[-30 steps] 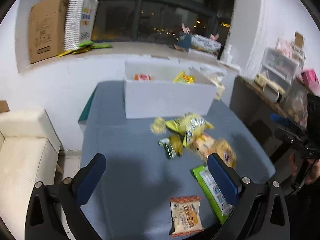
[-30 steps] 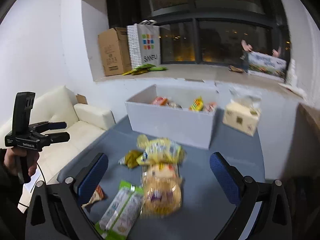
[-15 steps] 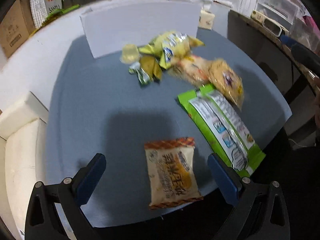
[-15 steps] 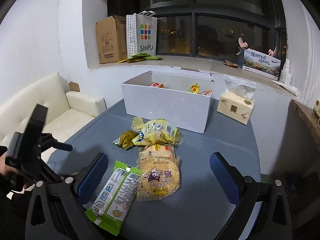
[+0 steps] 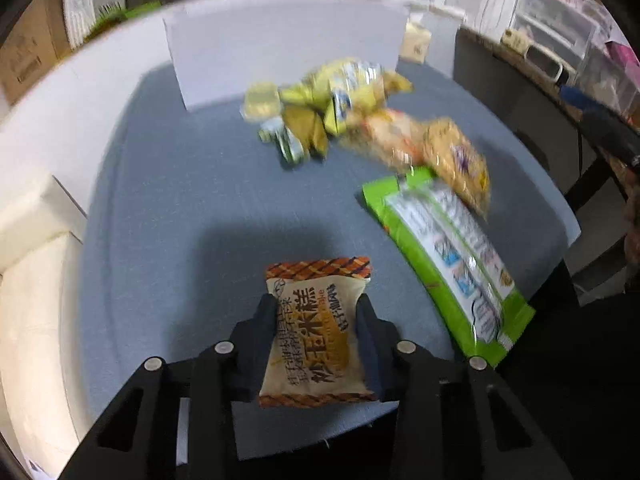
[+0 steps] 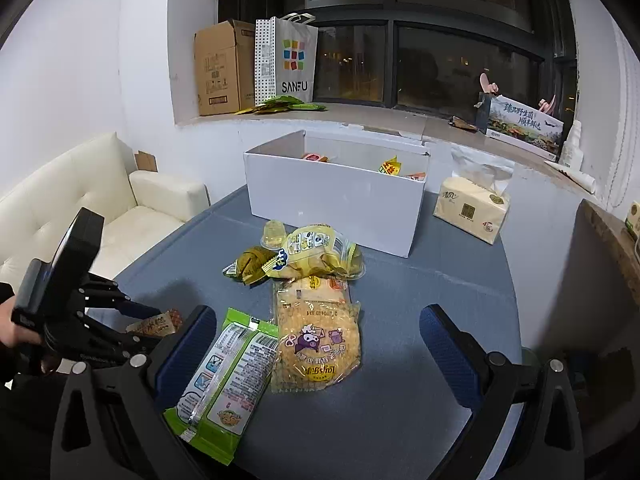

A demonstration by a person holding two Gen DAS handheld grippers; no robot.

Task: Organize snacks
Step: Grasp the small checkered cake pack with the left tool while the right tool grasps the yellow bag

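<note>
One snack in hand: your left gripper (image 5: 318, 308) pinches the corn cake packet (image 5: 316, 332) low centre of the left view, at the table (image 5: 168, 208) edge. Soft pouch, could slip. Its writing is Chinese. Right gripper (image 6: 318, 344) gapes wide, empty. SANFU bag (image 6: 294, 66) upper centre.

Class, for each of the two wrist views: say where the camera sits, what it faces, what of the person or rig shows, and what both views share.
Left wrist: sits behind the left gripper, tilted down at the table; its fingers clamp the corn-cake packet.
Right wrist: behind the open right gripper, facing the white box and window; the person's left hand and left gripper show.
Shared: green packet, round cracker bag, yellow snack pile, blue table.
</note>
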